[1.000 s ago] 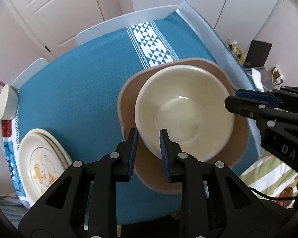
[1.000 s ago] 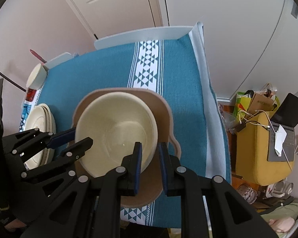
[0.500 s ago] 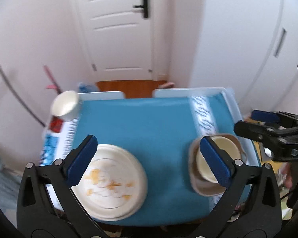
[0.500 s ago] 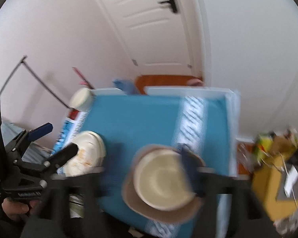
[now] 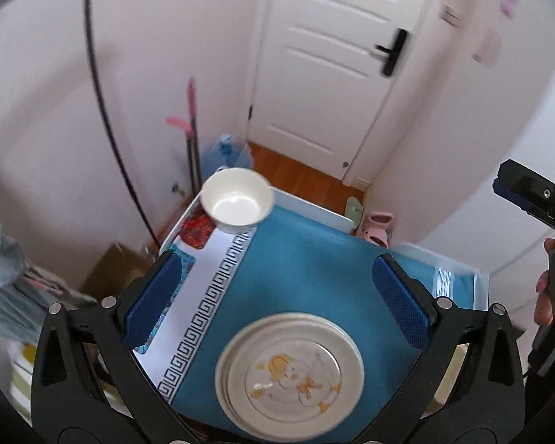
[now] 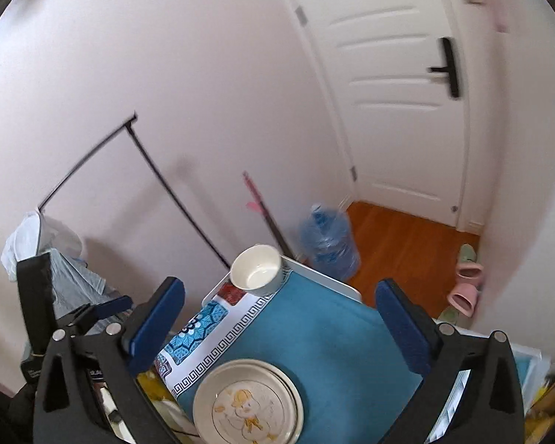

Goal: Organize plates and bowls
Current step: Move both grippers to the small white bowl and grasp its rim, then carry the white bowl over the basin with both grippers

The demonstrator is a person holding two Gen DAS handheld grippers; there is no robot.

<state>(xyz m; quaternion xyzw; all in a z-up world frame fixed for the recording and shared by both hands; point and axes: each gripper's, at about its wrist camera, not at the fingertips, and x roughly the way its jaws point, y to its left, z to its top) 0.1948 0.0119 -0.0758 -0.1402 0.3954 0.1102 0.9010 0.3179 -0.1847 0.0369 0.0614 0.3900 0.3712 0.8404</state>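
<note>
Seen from above, the left gripper [image 5: 277, 292] hangs over the tabletop [image 5: 307, 259], its blue-padded jaws spread to their widest with nothing between them. The right gripper [image 6: 279, 320] has just been opening and likewise stands fully spread, empty. Neither touches any dish.

Left wrist view: a stack of cream plates [image 5: 290, 375] lies at 6 o'clock on the teal cloth [image 5: 296, 266], the top plate bearing an orange cartoon figure. A small white bowl [image 5: 236, 203] sits at the far corner of the tabletop, toward 11 o'clock, well apart from the plates, on the cloth's white patterned border [image 5: 203, 303]. At 3 o'clock the right gripper enters at the frame edge, with a person's hand [image 5: 544, 296] on its grip.

Right wrist view: the plates [image 6: 248, 401] lie at 6 o'clock, near the edge of the tabletop, between the two jaws in the picture but far below them. The bowl [image 6: 257, 269] stands at 12 o'clock from the plates, at the far corner. The left gripper appears at 9 o'clock.

Background: a white panelled door [image 6: 399, 92] with a black handle [image 6: 448, 68] at 1 o'clock; a blue water jug [image 6: 329, 238] on the wooden floor [image 6: 399, 244] beyond the tabletop; pink slippers [image 6: 464, 288] at 3 o'clock; a black rail [image 6: 92, 155] against the wall at 10 o'clock. The frames are somewhat blurred at their edges.
</note>
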